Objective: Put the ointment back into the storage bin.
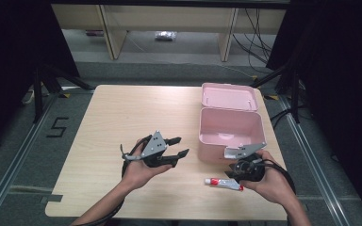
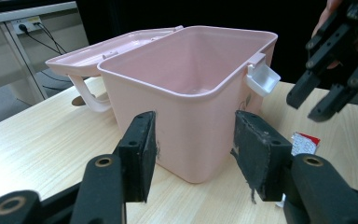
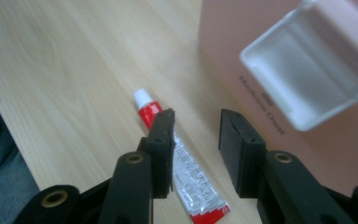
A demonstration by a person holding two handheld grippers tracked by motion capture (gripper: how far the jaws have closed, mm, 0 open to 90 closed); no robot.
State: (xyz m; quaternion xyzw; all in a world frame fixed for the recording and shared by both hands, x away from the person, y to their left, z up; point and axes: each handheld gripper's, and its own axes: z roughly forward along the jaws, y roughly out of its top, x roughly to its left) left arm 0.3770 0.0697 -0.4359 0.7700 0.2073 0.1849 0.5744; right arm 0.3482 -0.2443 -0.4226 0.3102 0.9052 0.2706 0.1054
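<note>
A small white and red tube (image 1: 224,183) lies flat on the wooden table (image 1: 122,117), just in front of an open pink plastic box (image 1: 217,153). My right gripper (image 1: 234,175) points down over the tube, its jaws open and nothing pressed between them. In the right gripper view the tube (image 3: 191,177) lies slantwise, partly under the left jaw of the right gripper (image 3: 196,128). My left gripper (image 1: 180,146) stands open and empty, held level and aimed at the box (image 2: 182,116). The left gripper view has the left gripper (image 2: 196,140) low in front and the right gripper (image 2: 314,100) at the far right.
The box's lid (image 1: 229,96) lies hinged back behind it, handle toward the table. A pale latch (image 3: 312,60) sticks out from the box's near wall above the tube. The table's front edge runs close below the tube. Desk legs and cables lie on the floor beyond.
</note>
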